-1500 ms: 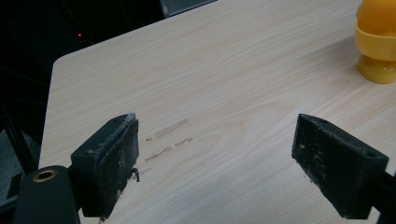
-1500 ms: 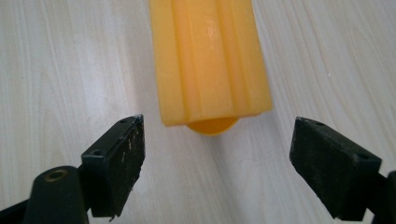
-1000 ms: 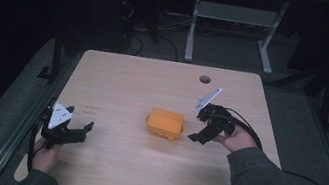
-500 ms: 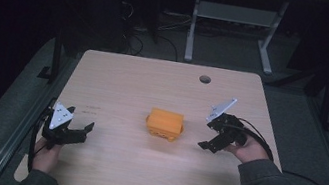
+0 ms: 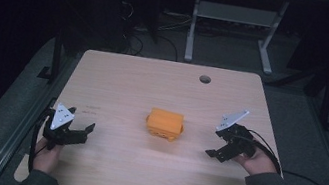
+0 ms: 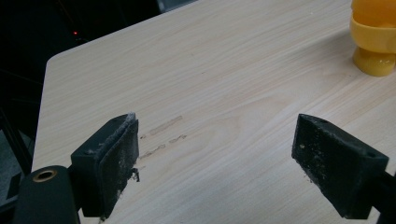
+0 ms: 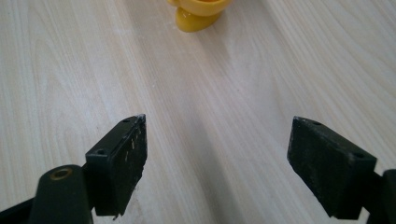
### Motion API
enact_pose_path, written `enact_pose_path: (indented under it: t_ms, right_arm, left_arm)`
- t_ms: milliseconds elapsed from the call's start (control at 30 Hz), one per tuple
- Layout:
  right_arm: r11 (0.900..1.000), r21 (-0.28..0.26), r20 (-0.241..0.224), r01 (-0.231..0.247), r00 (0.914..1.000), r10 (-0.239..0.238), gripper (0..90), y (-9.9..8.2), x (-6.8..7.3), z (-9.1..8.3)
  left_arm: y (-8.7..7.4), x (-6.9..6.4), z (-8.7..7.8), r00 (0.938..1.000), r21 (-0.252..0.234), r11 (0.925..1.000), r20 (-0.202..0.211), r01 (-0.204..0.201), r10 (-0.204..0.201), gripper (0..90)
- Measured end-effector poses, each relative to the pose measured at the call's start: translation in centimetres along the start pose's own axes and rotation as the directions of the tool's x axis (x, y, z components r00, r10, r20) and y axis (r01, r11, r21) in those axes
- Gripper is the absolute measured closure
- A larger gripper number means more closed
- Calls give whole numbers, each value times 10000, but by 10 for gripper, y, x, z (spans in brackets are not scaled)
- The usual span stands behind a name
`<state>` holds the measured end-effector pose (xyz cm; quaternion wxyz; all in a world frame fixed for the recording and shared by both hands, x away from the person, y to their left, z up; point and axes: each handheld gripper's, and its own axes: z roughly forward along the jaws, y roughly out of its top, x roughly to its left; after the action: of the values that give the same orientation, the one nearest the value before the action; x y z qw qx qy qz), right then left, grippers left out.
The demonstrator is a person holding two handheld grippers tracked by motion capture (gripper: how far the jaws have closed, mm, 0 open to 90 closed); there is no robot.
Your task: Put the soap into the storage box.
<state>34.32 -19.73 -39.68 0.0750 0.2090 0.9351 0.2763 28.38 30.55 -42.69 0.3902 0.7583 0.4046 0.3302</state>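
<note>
An orange box-shaped object (image 5: pixel 165 123) on short round feet sits at the middle of the wooden table (image 5: pixel 153 85). A yellow-orange foot of it (image 6: pixel 376 43) shows at the top right of the left gripper view, and another foot (image 7: pixel 198 14) at the top of the right gripper view. My left gripper (image 5: pixel 77 133) rests near the table's front left, open, with nothing between its jaws (image 6: pixel 217 161). My right gripper (image 5: pixel 217 147) stands to the right of the orange object, apart from it, also open with bare table between its jaws (image 7: pixel 217 163).
A round cable hole (image 5: pixel 204 79) lies near the table's far edge. Faint smear marks (image 6: pixel 163 133) are on the wood by the left gripper. A grey desk frame (image 5: pixel 235 23) and cables stand on the dark floor beyond the table.
My right gripper has pulled back from the orange object, moving right and toward the front edge. The left gripper has stayed in place.
</note>
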Motion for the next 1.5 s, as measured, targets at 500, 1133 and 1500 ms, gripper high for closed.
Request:
enact_pose_path:
  t_ms: [500, 1133, 1500]
  right_arm:
    - [9971, -68, 55, -762, 9971, 762, 195, -39, 5, 4]
    - [9906, -446, 380, -1290, 9907, 1308, 196, -76, 21, 2]
    - [9835, -1062, 827, -1468, 9843, 1558, 200, -93, 32, 3]
  left_arm:
    - [2, -6, 0, 9994, -229, 9994, 224, -257, 262, 141]
    - [1, -12, 4, 9977, 33, 9990, 512, -447, 445, 141]
    - [0, -13, 7, 9972, 236, 9984, 549, -523, 510, 141]
